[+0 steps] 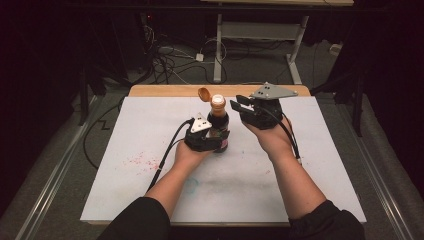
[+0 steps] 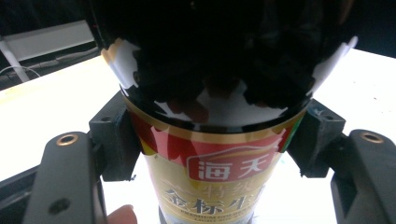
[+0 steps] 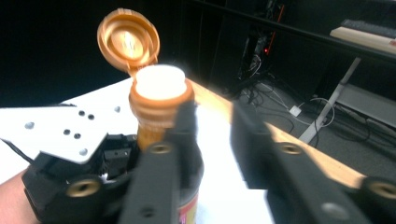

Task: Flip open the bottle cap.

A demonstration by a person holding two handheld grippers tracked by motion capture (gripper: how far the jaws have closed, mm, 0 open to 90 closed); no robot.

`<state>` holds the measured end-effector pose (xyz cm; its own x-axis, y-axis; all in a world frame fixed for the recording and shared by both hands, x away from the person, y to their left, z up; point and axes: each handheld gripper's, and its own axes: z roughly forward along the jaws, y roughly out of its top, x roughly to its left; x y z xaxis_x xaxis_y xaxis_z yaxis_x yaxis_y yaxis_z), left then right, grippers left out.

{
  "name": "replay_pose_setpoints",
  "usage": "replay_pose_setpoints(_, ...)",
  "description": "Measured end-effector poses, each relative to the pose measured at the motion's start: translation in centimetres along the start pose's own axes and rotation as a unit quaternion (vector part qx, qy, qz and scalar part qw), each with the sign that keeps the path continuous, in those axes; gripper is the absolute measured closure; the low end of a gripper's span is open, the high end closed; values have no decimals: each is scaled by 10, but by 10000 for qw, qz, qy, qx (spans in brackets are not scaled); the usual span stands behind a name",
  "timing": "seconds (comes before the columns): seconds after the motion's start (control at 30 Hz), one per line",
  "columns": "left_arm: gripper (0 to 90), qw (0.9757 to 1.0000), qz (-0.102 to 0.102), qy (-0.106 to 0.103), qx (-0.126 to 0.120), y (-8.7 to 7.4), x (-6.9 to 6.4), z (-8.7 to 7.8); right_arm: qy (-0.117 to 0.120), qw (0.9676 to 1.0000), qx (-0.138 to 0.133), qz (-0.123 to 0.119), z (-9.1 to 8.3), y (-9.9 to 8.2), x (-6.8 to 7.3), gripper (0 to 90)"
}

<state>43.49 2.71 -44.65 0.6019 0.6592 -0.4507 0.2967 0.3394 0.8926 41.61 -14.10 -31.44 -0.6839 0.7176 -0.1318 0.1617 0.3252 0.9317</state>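
At frame centre in the high view, the left gripper (image 1: 212,137) is clamping the soy sauce bottle (image 1: 218,125) upright on the table (image 1: 150,130). Its flip cap (image 3: 128,40) is already standing open; the right gripper (image 1: 243,106) is hovering beside it, jaws apart. Pouring or reclosing probably remains.

Both grippers, left gripper (image 1: 216,136) and right gripper (image 1: 243,106), are black with brass-coloured screws, grey plates, black cables; sleeves (image 1: 135,220) are black.

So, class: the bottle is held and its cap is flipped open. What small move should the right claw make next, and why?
Probably ease the right claw clear of the neck. The left claw grips the bottle upright, the cap hangs open on its hinge, and the right claw is open beside the neck, holding nothing.
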Motion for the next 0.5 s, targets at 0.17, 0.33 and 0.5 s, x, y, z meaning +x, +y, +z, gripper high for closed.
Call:
replay_pose_setpoints(0.17, 274, 9979, -523, -84, -364, 1, -5, 5, 45, 9999, -71, 94, 4, -13, -4, 354)
replay_pose_setpoints(0.33, 189, 9982, -572, -119, -119, 1, -2, 1, 27, 9998, -80, 177, 7, -23, -6, 142)
replay_pose_setpoints(0.5, 29, 9964, 246, -63, 815, 2, 13, -13, -26, 9995, -74, 312, 11, -33, -7, 1)
